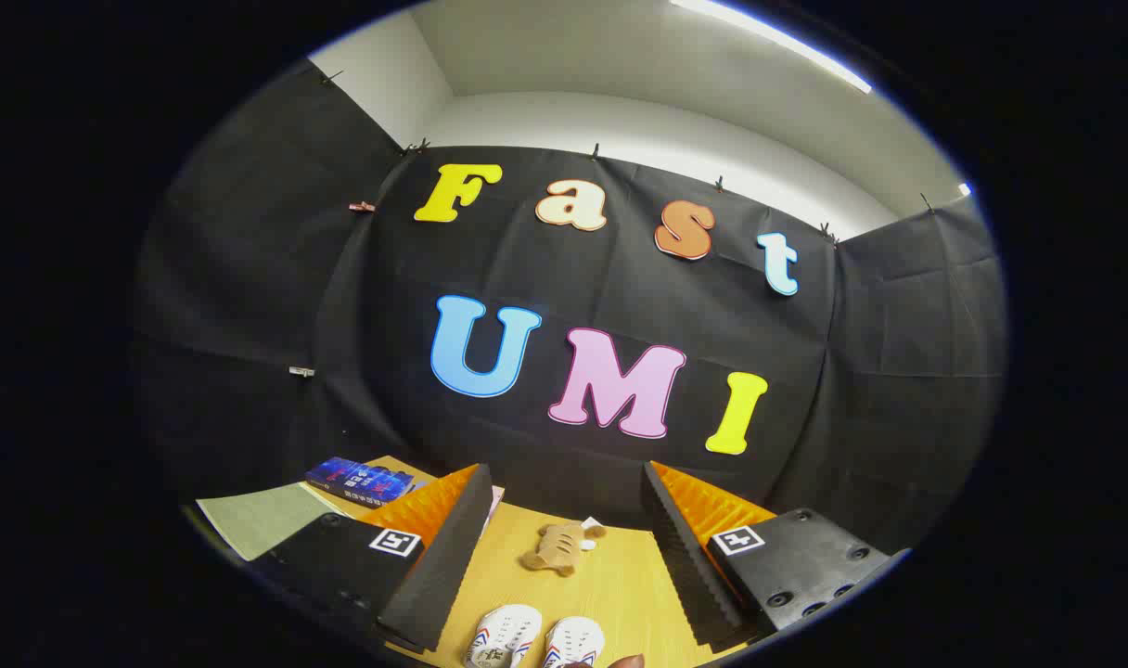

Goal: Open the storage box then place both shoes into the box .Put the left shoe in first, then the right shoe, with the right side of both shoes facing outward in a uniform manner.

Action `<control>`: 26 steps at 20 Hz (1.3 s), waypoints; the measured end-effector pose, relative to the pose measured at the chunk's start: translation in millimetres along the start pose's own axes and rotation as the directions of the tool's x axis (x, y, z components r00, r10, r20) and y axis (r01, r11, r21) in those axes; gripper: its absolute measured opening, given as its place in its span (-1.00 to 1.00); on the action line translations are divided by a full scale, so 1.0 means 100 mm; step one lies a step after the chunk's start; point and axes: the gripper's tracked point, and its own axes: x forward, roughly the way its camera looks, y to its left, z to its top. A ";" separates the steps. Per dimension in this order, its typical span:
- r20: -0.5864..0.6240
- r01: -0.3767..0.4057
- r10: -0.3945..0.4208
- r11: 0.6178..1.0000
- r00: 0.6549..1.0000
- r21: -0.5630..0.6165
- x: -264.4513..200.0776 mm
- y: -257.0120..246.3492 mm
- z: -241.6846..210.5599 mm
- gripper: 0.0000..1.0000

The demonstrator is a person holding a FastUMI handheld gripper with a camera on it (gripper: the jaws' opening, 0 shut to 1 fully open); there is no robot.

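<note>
Gripper [564, 547] held above a light wooden tabletop [620, 584], its two fingers spread wide with nothing between them. Below, between the fingers: a pair of small white perforated shoes [534, 640] with red-and-blue trim, side by side. Just beyond them lies a tan plush toy [560, 547]. Left of the fingers: a blue book [358, 481] and a pale green sheet [262, 518].

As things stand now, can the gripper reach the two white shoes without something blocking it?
Probably yes. The gripper is open, and the two white shoes lie side by side on the wooden table between its fingers, with only bare tabletop around them. The small plush toy lies beyond them.
</note>
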 end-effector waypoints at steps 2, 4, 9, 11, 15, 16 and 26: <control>-0.009 -0.009 0.009 1.000 1.000 0.010 -0.01 0.05 -0.02 0.95; -0.010 -0.016 0.016 1.000 1.000 0.013 0.01 0.08 -0.02 0.95; -0.021 -0.028 0.028 1.000 0.999 0.010 0.03 0.13 -0.04 0.95; -0.019 -0.031 0.032 0.999 0.999 0.014 0.04 0.15 -0.02 0.95; -0.015 -0.034 0.034 0.999 0.999 -0.002 0.05 0.19 0.00 0.95; -0.015 -0.037 0.037 0.999 0.999 -0.003 0.05 0.20 0.00 0.95; -0.055 -0.298 0.310 0.942 0.949 0.154 0.15 0.69 -0.08 0.95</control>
